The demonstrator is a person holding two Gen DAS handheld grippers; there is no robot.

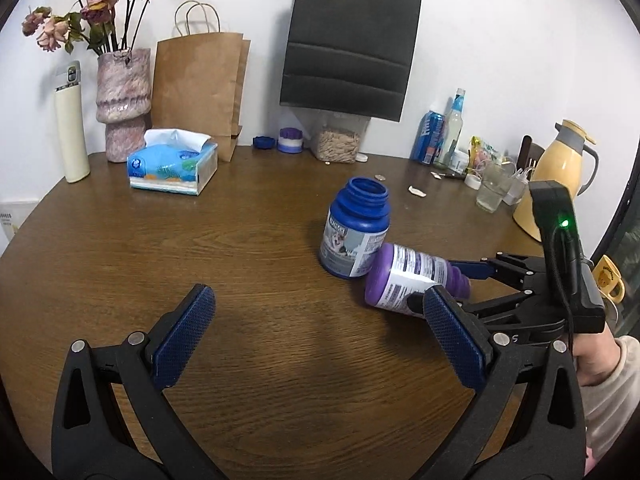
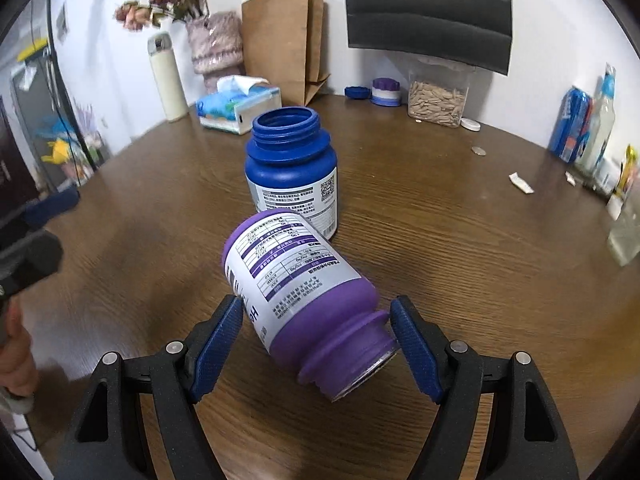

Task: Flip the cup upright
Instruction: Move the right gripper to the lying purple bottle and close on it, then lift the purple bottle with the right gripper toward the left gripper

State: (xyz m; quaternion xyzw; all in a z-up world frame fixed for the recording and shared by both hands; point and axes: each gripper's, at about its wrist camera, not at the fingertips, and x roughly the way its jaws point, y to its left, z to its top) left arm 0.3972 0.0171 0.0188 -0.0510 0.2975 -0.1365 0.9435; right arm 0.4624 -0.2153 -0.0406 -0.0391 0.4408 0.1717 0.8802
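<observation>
Purple bottle (image 2: 304,296) sideways between spread right tongs (image 2: 316,344).

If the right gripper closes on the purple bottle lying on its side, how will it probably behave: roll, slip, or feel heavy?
The purple bottle is round and lies on the smooth wooden table, so it may roll if nudged. It looks like stiff plastic with its mouth open, so it is probably light. Its stepped neck sits between the open fingers of the right gripper, and a grip there could slip.

Matt purple plastic bottle (image 2: 304,292) with paper label; wood-grain table (image 2: 440,240).
</observation>
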